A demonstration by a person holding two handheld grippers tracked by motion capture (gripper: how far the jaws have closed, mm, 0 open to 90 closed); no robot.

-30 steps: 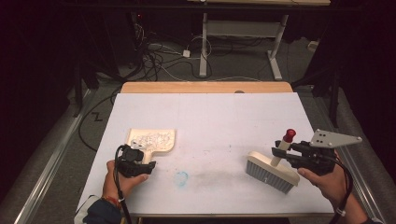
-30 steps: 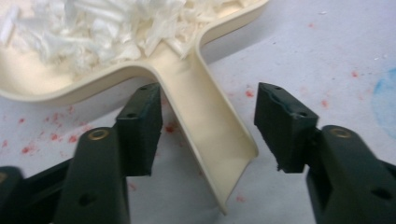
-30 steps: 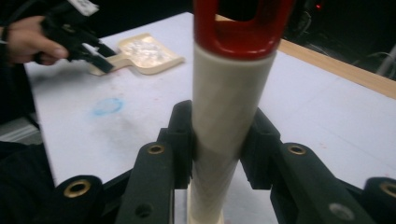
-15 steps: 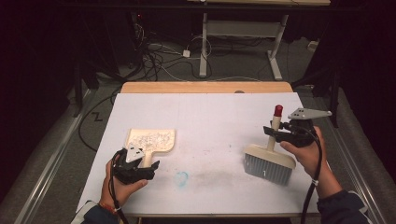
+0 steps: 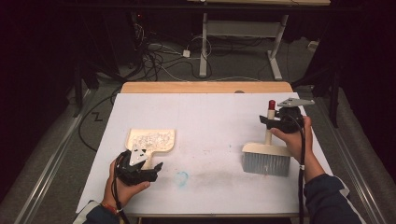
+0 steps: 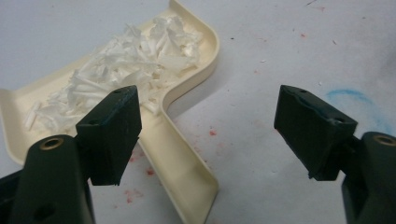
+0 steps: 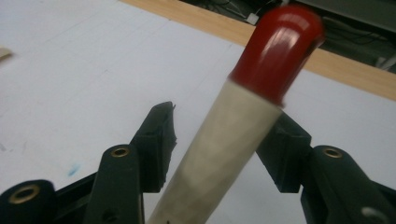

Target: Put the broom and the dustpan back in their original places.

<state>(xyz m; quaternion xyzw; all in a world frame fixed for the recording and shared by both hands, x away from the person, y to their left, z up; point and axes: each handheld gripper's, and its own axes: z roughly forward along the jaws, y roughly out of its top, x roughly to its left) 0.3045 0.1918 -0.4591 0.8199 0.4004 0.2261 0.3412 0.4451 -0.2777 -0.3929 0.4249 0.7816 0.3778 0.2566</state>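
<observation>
Looking down on the white table point(image 5: 210, 116), we note the right gripper point(image 5: 270, 122) at about 3 o'clock, its jaws on either side of the pale handle of a hand brush point(image 5: 267, 156). In the right gripper view the handle point(image 7: 224, 144), capped red, passes up between the jaws; the far jaw sits against it, but we cannot tell whether the near jaw touches. We see the bristle head resting on the table just below that hand.

At 8 o'clock we find the left gripper point(image 5: 148, 171), jaws spread wide and holding nothing. It hovers beside the stub handle of a cream dustpan point(image 5: 150, 142). The left gripper view puts the dustpan point(image 6: 182, 140) between the jaws and toward the left one, loaded with white shreds point(image 6: 126, 70). A faint blue smudge point(image 5: 181, 177) marks the table at 6 o'clock, just right of the left gripper.
</observation>
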